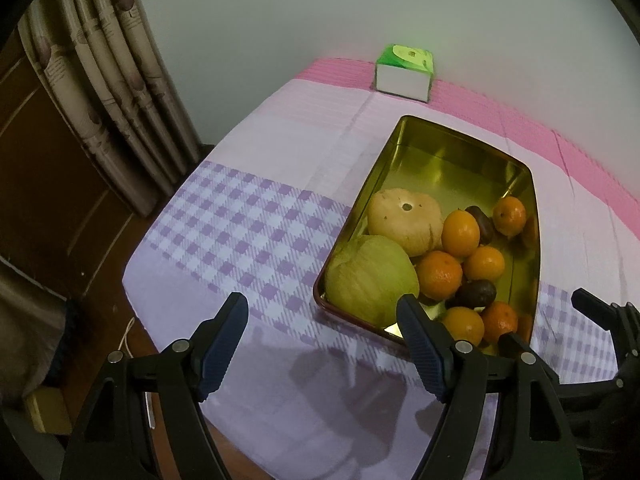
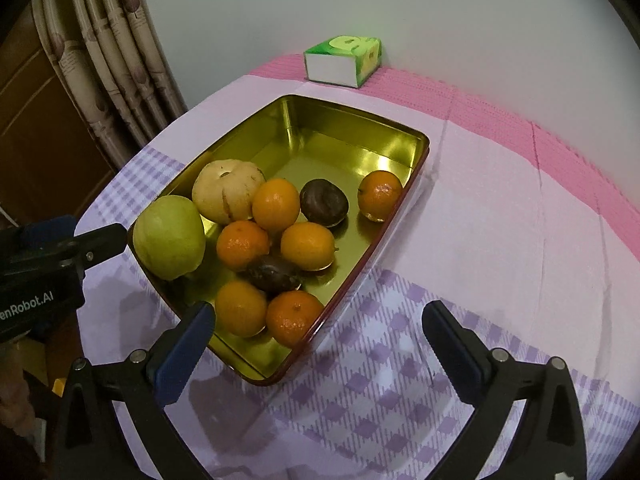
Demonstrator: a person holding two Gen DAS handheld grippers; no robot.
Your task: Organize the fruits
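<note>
A gold metal tray [image 1: 440, 136] [image 2: 320, 120] with a red rim lies on the table. Its near half holds a green guava-like fruit [image 1: 370, 284] [image 2: 170, 236], a pale cream fruit [image 1: 404, 220] [image 2: 226, 190], several oranges [image 1: 440, 274] [image 2: 308, 245] and two dark passion fruits [image 1: 476, 293] [image 2: 324, 202]. My left gripper [image 1: 322, 314] is open and empty, hovering above the tray's near left corner. My right gripper [image 2: 320, 322] is open and empty, above the tray's near right corner. The left gripper also shows at the left edge of the right wrist view [image 2: 100, 242].
A checked purple, lilac and pink cloth [image 1: 248, 216] [image 2: 500, 240] covers the table. A green and white tissue box [image 1: 404, 74] [image 2: 344, 60] stands at the far edge against the wall. A curtain [image 1: 108, 80] hangs at the left beyond the table's edge.
</note>
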